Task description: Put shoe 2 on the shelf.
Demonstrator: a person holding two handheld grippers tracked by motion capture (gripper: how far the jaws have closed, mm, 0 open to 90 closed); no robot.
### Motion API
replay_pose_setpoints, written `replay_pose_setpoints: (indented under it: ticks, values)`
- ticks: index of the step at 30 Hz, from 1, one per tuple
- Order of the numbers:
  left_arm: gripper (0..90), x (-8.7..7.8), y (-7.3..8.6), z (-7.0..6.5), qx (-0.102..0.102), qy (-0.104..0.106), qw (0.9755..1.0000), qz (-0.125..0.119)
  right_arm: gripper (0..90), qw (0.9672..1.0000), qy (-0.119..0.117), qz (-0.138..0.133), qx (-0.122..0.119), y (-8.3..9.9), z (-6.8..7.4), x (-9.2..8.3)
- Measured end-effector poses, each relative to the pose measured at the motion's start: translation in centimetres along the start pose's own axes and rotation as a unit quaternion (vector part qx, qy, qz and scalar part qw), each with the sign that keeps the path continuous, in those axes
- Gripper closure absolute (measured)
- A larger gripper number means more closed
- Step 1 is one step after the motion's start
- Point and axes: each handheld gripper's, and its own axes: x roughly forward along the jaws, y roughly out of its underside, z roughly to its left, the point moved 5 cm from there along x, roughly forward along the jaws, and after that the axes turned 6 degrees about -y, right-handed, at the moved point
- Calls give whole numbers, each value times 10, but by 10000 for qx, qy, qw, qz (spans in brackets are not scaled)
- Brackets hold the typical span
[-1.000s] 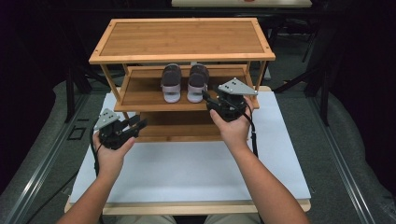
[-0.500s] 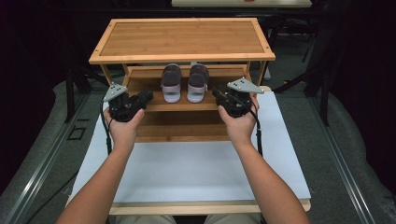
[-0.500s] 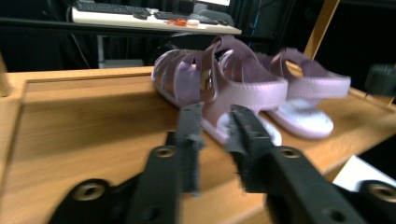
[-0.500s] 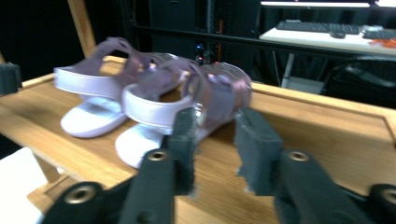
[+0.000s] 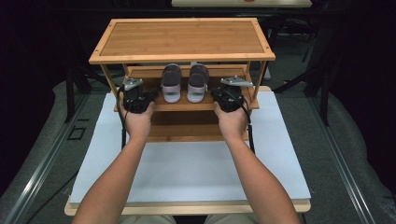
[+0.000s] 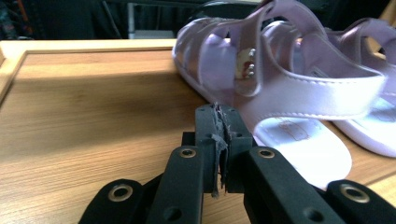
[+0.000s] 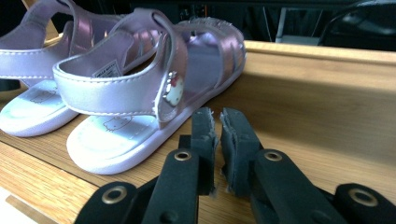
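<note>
Pair of lilac sandals (image 5: 185, 83) sits mid-shelf on the wooden rack (image 5: 182, 58), heels at the front edge. L gripper (image 5: 150, 96) & R gripper (image 5: 215, 94) flank them; both jaws just closing, nothing between: L pressed together, R w/ a slim gap. Bare shelf outboard each side.

Pair of small pale lilac strapped sandals (image 5: 185, 83): pearly sheen, whitish insoles, faint cartoon print. Wooden two-tier bamboo rack (image 5: 182, 39): honey-brown, fine grain. Flat table mat (image 5: 187, 168): plain white.
</note>
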Motion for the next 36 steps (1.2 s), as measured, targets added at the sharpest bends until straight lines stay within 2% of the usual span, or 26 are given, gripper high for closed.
replay_pose_setpoints:
  ticks: [1, 3, 6, 9, 12, 22, 23, 24, 28, 30, 31, 35, 36]
  values:
    - [880, 1, -1, -1, 32, -7, 10000, 35, 847, 10000, 31, 30, 0, 0, 1, 1]
    - [895, 1, -3, -3, 67, 6, 9999, 75, 867, 10000, -62, 47, 27, -1, 5, 2]
    - [899, 3, -3, -8, 31, 116, 9998, 142, 891, 9999, -47, 108, -50, -2, 9, 4]
    - [900, 6, -2, -10, 29, 176, 9997, 195, 897, 9999, -78, 149, -27, -2, 11, 6]
    - [900, 7, -2, -12, 96, 124, 9997, 181, 897, 9998, -98, 158, -28, -2, 14, 8]
    - [900, 7, -2, -17, 101, 196, 9996, 175, 896, 9996, -202, 193, -72, -2, 24, 14]
    - [900, 8, -2, -17, 118, 176, 9996, 196, 896, 9998, -114, 164, -80, -2, 24, 15]
    - [900, 8, -2, -17, 140, 163, 9995, 230, 896, 9996, -187, 224, -55, -2, 25, 16]
    - [900, 10, -4, -20, 162, 193, 9993, 260, 899, 9993, -205, 297, -61, -4, 26, 19]
    - [900, 10, -6, -21, 305, 128, 9990, 302, 900, 9992, -247, 326, -19, -4, 27, 20]
    - [900, 10, -7, -22, 314, 106, 9990, 290, 900, 9990, -278, 349, -32, -6, 28, 20]
    - [900, 10, -8, -21, 329, 189, 9987, 333, 900, 9987, -144, 467, -140, -11, 27, 22]
    - [900, 11, -8, -20, 322, 235, 9986, 345, 900, 9986, -201, 480, -124, -12, 27, 22]
